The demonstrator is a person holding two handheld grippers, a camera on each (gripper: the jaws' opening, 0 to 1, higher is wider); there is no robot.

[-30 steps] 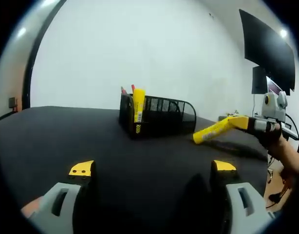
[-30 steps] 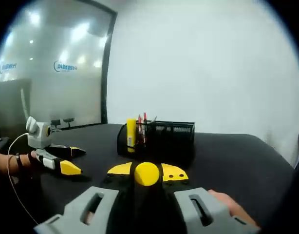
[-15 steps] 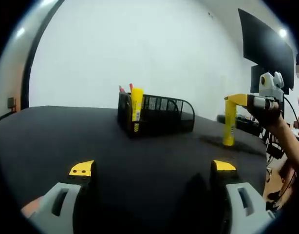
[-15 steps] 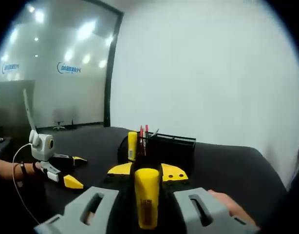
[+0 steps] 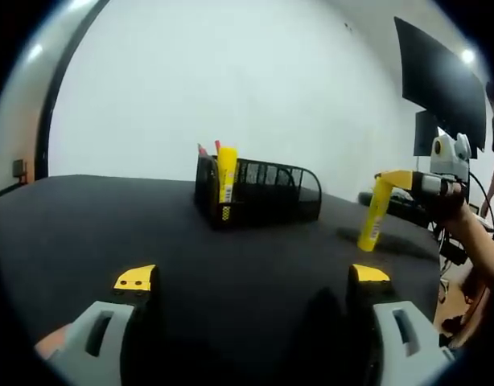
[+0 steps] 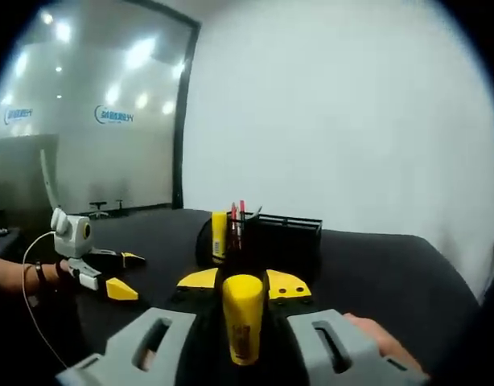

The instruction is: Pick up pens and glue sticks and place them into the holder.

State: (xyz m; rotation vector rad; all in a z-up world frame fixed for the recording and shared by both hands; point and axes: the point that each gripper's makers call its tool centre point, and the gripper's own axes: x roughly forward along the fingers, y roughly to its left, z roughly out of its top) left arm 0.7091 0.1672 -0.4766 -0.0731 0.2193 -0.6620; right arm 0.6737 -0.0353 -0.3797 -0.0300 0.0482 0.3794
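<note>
Change: right hand-held gripper [image 6: 243, 283], clamping the glue stick [image 6: 242, 318], has tilted it slightly since upright.
Left hand-held gripper [image 5: 251, 277]: open, empty.
Room: bare surface [image 5: 110, 225] before holder [image 5: 259, 191], seemingly unobstructed.

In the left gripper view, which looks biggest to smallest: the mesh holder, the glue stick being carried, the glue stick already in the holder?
1. Black mesh holder.
2. and 3. Carried glue stick and glue stick in the holder: alike in apparent size, and they sit at different depths, so I won't rank them.

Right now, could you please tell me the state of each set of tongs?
Left tongs: open, holding nothing.
Right tongs: shut on a yellow glue stick, held above the black table.
</note>
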